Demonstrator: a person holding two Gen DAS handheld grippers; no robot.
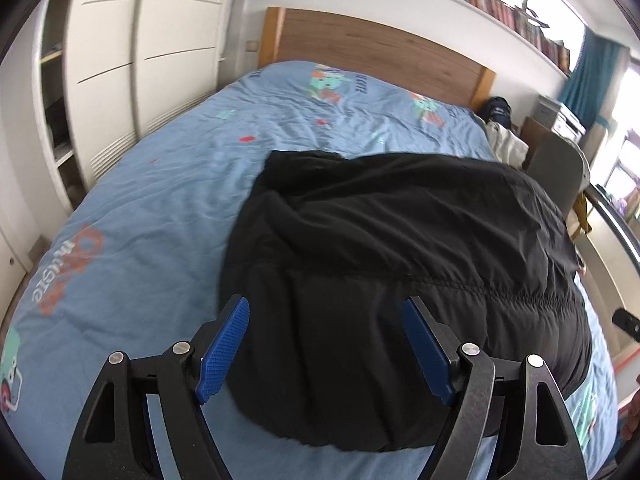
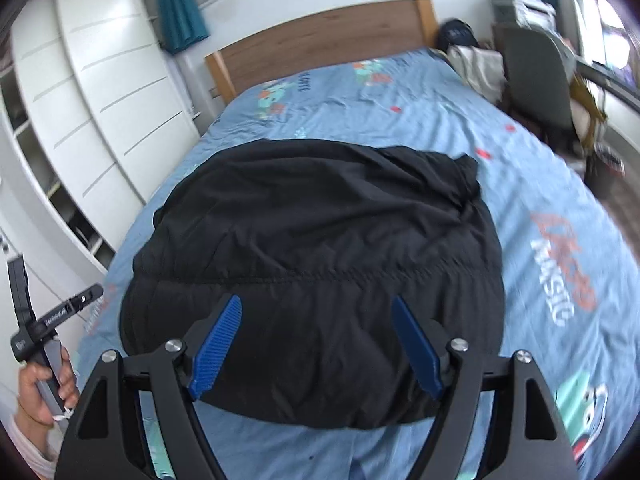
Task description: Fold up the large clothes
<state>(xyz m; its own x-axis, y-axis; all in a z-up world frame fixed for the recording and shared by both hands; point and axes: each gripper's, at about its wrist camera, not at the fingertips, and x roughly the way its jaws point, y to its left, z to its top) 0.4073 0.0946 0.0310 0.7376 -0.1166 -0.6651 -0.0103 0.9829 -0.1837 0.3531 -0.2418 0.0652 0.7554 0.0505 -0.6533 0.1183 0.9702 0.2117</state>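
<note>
Item: black padded garment, large, quilted stitching across its width, probably a jacket. Location: on the bed, lying on the blue printed bedcover, nearer the foot end, with the wooden headboard well beyond it.

Condition: gathered into a compact, roughly rectangular bundle. No sleeves trail outward in either view; one loose corner rises at the far right edge in the right wrist view. The surface is rumpled and the near hem bulges rather than lying flat.

Progress, as a judgement: the main folds look done, since the garment occupies a small footprint for its bulk. What seems left is flattening, squaring the edges, tucking the raised corner, and possibly one more fold. Whether another fold is intended cannot be told.

Left hand-held gripper: jaws spread wide, blue pads facing each other across the near part of the garment. It holds nothing. Whether the pads rest on the fabric or hover just above it cannot be told.

Right hand-held gripper: likewise spread wide and empty, poised over the near hem of the bundle; contact uncertain.

Also present: white wardrobe beside the bed, shelf of books above the headboard, grey chair at the far side, teal curtains.
</note>
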